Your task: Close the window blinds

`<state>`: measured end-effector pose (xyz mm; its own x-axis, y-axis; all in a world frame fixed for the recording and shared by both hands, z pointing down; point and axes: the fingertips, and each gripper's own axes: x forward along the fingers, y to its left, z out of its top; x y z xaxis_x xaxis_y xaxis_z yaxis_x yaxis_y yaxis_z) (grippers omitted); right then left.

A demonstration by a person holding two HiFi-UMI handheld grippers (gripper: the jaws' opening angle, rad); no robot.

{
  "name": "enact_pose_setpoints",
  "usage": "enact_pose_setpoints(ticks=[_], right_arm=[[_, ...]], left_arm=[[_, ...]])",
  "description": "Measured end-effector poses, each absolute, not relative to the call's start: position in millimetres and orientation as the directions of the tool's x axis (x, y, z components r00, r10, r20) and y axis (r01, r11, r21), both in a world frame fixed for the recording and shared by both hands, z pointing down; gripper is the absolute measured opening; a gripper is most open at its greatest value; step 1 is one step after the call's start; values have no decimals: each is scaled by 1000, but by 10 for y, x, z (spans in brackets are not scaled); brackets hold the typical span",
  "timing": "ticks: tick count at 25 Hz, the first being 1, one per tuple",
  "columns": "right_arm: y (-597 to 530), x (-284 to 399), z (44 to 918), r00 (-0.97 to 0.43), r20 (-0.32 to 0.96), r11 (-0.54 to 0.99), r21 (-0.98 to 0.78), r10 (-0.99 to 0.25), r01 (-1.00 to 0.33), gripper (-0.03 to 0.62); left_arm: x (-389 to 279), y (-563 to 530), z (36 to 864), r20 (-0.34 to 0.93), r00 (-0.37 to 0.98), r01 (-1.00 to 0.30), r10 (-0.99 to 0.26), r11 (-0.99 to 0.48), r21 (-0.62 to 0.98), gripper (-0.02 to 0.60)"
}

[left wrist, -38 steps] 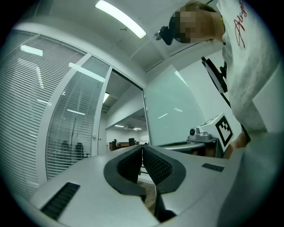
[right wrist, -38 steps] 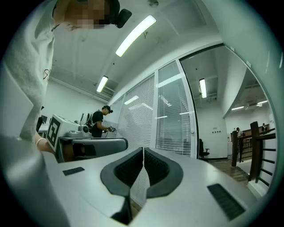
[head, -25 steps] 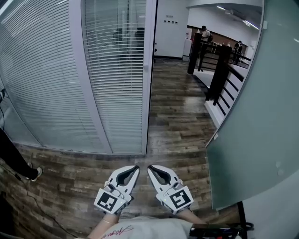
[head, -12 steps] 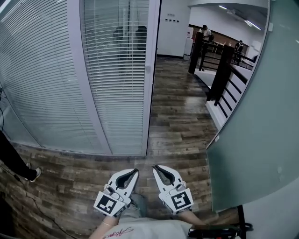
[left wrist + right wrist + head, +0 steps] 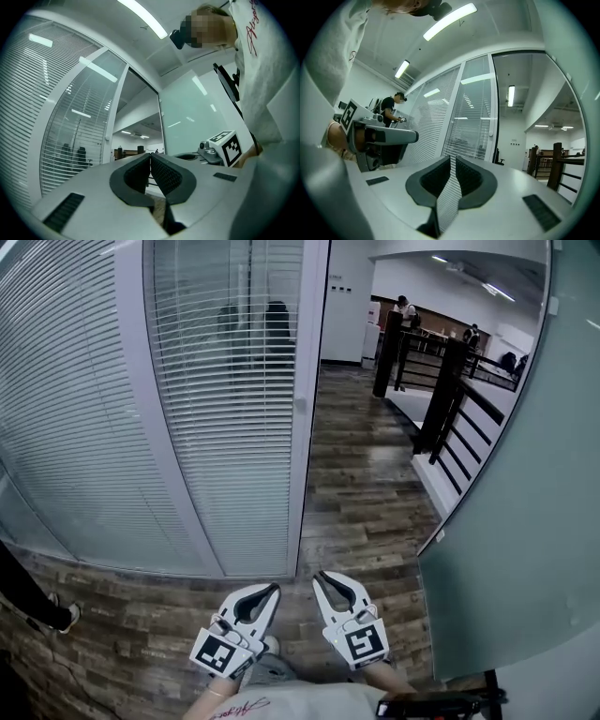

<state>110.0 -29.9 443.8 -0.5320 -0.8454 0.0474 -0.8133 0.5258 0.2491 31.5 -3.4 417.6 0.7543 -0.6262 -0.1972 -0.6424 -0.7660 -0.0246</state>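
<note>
White slatted blinds hang behind glass: a wide panel [image 5: 66, 418] at the left and a narrower one [image 5: 230, 399], through whose slats dark chairs show. The same blinds [image 5: 70, 140] stand left of the jaws in the left gripper view, and the blinds [image 5: 436, 126] sit straight ahead in the right gripper view. My left gripper [image 5: 272, 589] and right gripper [image 5: 322, 576] are held low over the wooden floor, side by side, well short of the glass. Both are shut with nothing between their jaws. No blind cord or wand is visible.
A white frame post [image 5: 155, 437] and a door frame [image 5: 307, 409] divide the panels. At the right is a frosted glass wall [image 5: 525, 502] with a black railing [image 5: 450, 399] beyond it. A person's leg and shoe [image 5: 42, 606] show at the far left. People stand far down the corridor.
The view has moved forward and a little left, so the blinds look closer. Both grippers stay shut and low, shifted slightly to the right in the picture.
</note>
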Motion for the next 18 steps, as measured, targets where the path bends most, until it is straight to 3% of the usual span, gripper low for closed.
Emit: enact_pose_setpoints(ticks=[7, 18], right_arm=[[-1086, 943, 4308, -511, 41, 496, 318, -859, -808, 26], [-2598, 955, 3659, -405, -110, 332, 403, -908, -853, 40]], left_arm=[[157, -746, 4109, -181, 775, -621, -605, -783, -42, 17], [11, -1608, 4084, -215, 796, -586, -565, -809, -43, 17]])
